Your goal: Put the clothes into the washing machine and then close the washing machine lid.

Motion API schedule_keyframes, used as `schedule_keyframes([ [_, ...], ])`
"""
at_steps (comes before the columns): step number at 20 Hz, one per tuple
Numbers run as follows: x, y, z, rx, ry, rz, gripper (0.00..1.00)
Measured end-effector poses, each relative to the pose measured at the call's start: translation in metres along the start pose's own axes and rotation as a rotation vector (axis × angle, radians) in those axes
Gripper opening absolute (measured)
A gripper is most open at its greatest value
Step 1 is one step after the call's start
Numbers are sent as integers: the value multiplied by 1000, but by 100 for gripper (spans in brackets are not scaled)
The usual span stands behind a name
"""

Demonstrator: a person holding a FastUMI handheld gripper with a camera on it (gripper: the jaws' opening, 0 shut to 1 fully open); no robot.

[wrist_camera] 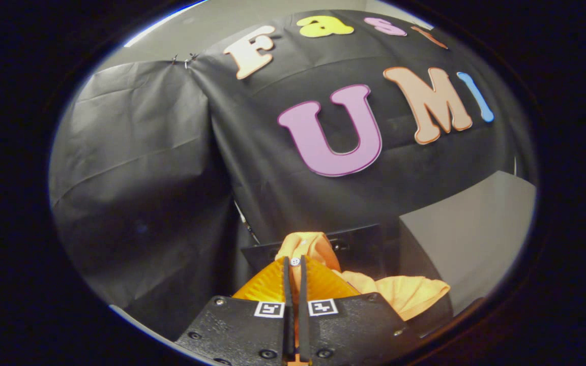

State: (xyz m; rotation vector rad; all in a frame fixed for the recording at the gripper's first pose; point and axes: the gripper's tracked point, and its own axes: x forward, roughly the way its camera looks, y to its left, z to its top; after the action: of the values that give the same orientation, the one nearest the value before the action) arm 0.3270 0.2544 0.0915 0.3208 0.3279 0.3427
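My gripper (295, 264) is shut on an orange-yellow garment (405, 292), lifted up in front of the booth wall. The cloth is pinched between the two fingers, bunches up just beyond the fingertips, and hangs off to the right of them in loose folds. A small white button shows at the fingertips. A dark flat panel (359, 246) stands just behind the cloth; I cannot tell whether it belongs to the washing machine.
A grey box-like block (471, 239) stands to the right, beyond the hanging cloth. The black cloth wall (145, 178) closes off the space ahead and to the left.
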Motion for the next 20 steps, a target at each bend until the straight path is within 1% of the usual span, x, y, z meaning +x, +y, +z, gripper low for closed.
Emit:
schedule_keyframes([
  [2,15,4,-26,-21,34,0,3],
  [5,22,8,-73,-53,74,-12,3],
  [8,36,-2,-113,-62,114,-31,3],
  [14,57,-6,-160,-23,164,-28,3],
  [20,73,-14,-204,-21,219,-33,3],
])
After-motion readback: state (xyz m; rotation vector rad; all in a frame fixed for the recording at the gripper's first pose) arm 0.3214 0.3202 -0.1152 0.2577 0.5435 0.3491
